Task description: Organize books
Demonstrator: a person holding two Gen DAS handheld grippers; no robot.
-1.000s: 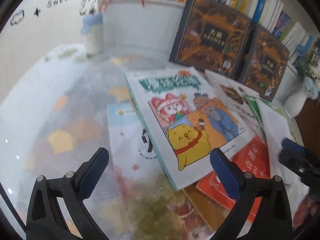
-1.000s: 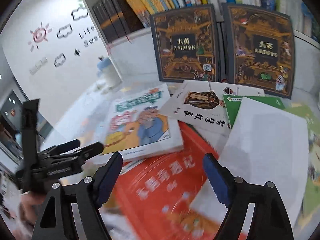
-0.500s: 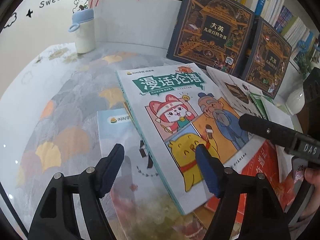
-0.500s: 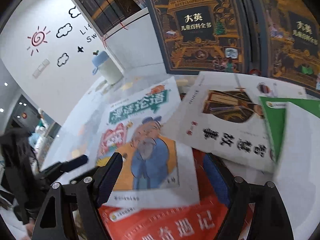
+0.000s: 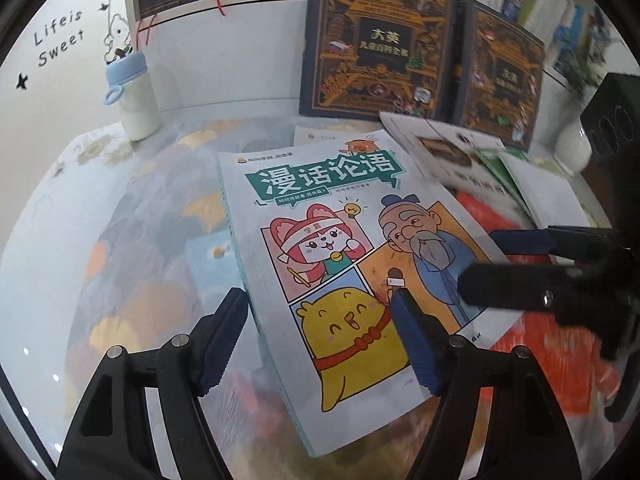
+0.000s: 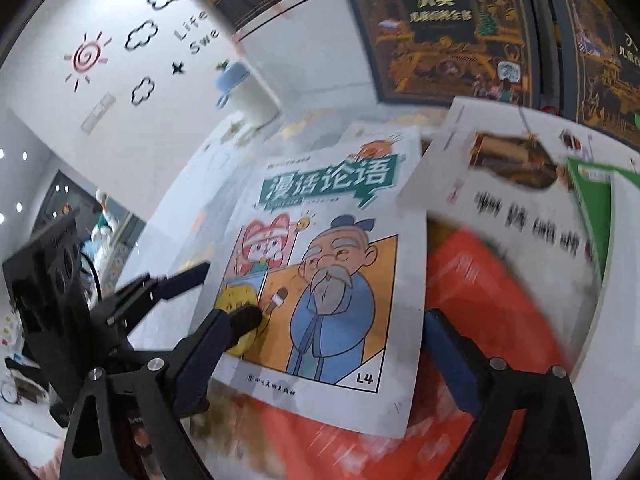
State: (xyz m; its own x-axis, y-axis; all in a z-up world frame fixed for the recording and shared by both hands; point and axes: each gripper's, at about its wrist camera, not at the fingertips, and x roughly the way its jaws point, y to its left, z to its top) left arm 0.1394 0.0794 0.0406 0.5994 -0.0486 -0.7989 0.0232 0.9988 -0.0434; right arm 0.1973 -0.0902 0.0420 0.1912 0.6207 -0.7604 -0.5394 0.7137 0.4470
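Note:
A cartoon book (image 5: 340,220) with a green title banner lies on top of a spread of books. My left gripper (image 5: 320,336) stands open over its near left corner: one finger is off the spine edge and the other hangs over the cover. The right gripper (image 6: 336,340) is over the same book (image 6: 340,240) from the right. Its jaws are opening, the book's lower edge lies between them, and neither pad presses it. Its right finger is above a red book (image 6: 500,300). In the left wrist view the right gripper (image 5: 508,264) shows blurred at the book's right edge.
Two dark ornate books (image 5: 376,44) (image 5: 500,80) lean on the white bookshelf. A white book (image 6: 520,184) and a green one (image 6: 592,208) overlap to the right. A pale blue book (image 5: 212,256) lies underneath. A blue-capped bottle (image 5: 134,96) and a white vase (image 5: 572,152) stand at the back.
My left gripper's jaws have narrowed and now frame the cartoon book's near corner. The right gripper has swung left from the red book to the cartoon book, and its jaws have widened.

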